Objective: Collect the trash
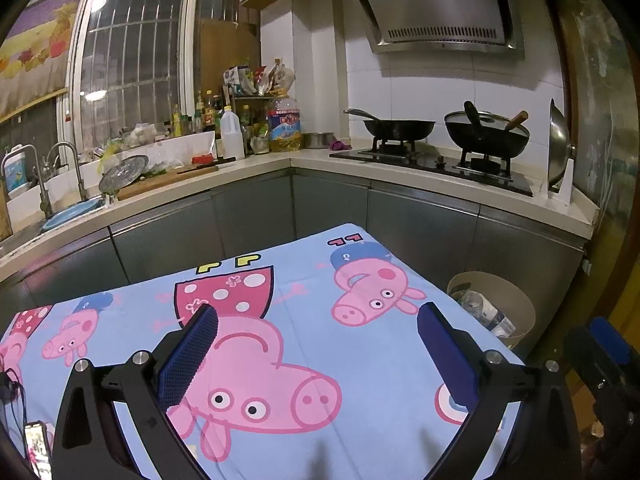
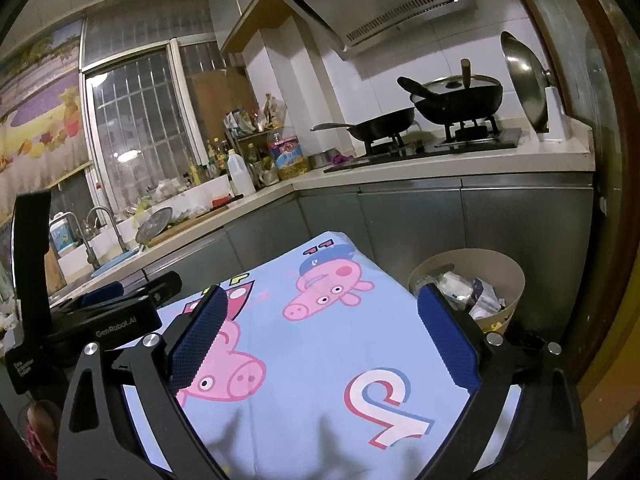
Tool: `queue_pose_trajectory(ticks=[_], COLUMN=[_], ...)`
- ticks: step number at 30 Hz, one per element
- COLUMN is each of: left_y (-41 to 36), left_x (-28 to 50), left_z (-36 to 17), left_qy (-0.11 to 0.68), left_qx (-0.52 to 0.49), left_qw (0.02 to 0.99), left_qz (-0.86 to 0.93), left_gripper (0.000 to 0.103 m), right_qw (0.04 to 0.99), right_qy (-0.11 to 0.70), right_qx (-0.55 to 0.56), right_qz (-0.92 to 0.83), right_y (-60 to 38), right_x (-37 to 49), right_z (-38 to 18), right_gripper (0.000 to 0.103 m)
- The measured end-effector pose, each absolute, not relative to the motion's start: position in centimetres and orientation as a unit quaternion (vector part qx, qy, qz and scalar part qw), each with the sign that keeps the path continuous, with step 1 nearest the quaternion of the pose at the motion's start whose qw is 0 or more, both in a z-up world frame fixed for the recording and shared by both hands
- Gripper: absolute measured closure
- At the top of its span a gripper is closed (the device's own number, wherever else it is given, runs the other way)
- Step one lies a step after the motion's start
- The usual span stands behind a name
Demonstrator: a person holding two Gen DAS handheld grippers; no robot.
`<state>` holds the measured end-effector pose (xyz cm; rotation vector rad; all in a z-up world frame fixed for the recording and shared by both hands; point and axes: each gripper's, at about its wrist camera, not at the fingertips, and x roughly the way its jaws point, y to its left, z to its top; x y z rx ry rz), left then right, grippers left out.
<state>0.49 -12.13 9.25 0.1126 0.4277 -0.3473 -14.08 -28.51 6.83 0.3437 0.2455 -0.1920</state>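
Note:
A beige round trash bin (image 1: 516, 304) stands on the floor off the table's right side, holding a plastic bottle (image 1: 482, 312) and wrappers; it also shows in the right wrist view (image 2: 504, 276) with crumpled trash (image 2: 468, 292) inside. My left gripper (image 1: 318, 330) is open and empty above the blue cartoon-pig tablecloth (image 1: 304, 280). My right gripper (image 2: 322, 320) is open and empty over the same cloth (image 2: 320, 340), its right finger near the bin. No loose trash shows on the cloth.
Grey kitchen cabinets (image 1: 256, 216) wrap around behind the table. The counter holds a sink (image 1: 60, 212), bottles (image 1: 232, 132), and two woks on a stove (image 1: 440, 132). The left gripper's body (image 2: 100, 320) sits at the left of the right wrist view. A phone (image 1: 38, 446) lies at the bottom left.

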Motion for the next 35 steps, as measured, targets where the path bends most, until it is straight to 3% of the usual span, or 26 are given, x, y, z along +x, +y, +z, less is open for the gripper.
queue_pose_trajectory(ticks=[35], left_y=[-12.6], left_x=[-0.7], left_z=[10.0], left_qy=[0.183], left_qx=[0.066], left_qw=[0.965], left_qz=[-0.175], left_gripper=[0.004], right_qw=[0.973], right_qy=[0.120], right_qx=[0.171], right_qz=[-0.100], right_y=[-28.6], right_x=[-14.3], right_z=[6.9], right_gripper=[0.006])
